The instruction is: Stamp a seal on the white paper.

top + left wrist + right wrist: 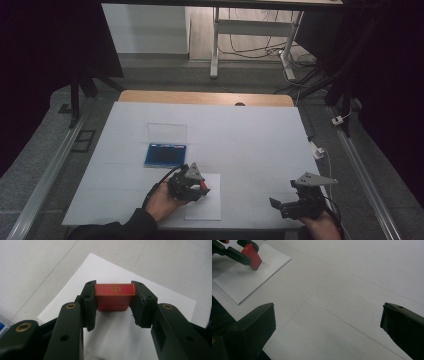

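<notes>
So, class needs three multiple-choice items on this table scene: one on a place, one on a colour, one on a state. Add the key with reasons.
1. Where is the blue box?
A. beyond the white sheet, farther from the person
B. beside the right claw
C. on the floor

2. What colour is the block in the left claw?
A. green
B. red
C. white

3. How is the right claw?
A. shut on the block
B. shut on the sheet
C. open, holding nothing

Key: A, the high view shows the box farther up the table; B, its faces show red between the jaws; C, its jaws stand apart over bare table.
</notes>
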A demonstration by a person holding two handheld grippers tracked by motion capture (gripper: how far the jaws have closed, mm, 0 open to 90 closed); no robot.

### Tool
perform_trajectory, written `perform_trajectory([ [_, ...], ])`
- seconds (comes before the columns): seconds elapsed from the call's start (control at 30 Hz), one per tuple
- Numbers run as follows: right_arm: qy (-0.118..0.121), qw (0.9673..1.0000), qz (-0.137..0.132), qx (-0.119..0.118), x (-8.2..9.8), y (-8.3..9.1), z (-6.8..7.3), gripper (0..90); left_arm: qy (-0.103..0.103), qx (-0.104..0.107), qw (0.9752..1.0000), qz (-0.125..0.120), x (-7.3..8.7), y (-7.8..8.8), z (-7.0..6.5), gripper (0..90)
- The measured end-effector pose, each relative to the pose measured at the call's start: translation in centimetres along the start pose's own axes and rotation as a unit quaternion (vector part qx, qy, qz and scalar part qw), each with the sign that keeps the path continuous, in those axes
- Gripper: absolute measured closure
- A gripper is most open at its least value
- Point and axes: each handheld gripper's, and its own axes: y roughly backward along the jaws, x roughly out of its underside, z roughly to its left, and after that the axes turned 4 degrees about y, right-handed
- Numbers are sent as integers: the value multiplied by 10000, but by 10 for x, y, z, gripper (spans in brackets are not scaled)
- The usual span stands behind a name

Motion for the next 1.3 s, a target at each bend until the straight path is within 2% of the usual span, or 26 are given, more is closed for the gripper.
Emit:
perform_trajectory([
  [0.1,-1,10000,9,2,0,0,0,0,-75,-60,9999,-62,3,-1,-2,583],
  [0.4,-1,10000,22,9,0,0,0,0,116,38,9996,-273,10,-2,0,586],
  [0.67,9,10000,42,16,0,-1,1,0,32,-100,9997,-225,9,-2,-4,587],
  [0.93,13,10000,63,25,-1,-1,1,0,156,69,9996,-207,8,-3,1,585],
  [1.13,17,10000,75,25,-1,-1,1,0,100,-67,9998,-177,8,-3,-3,587],
  [1.3,30,10000,74,30,-1,-1,1,0,195,126,9996,-169,7,-4,3,585],
])
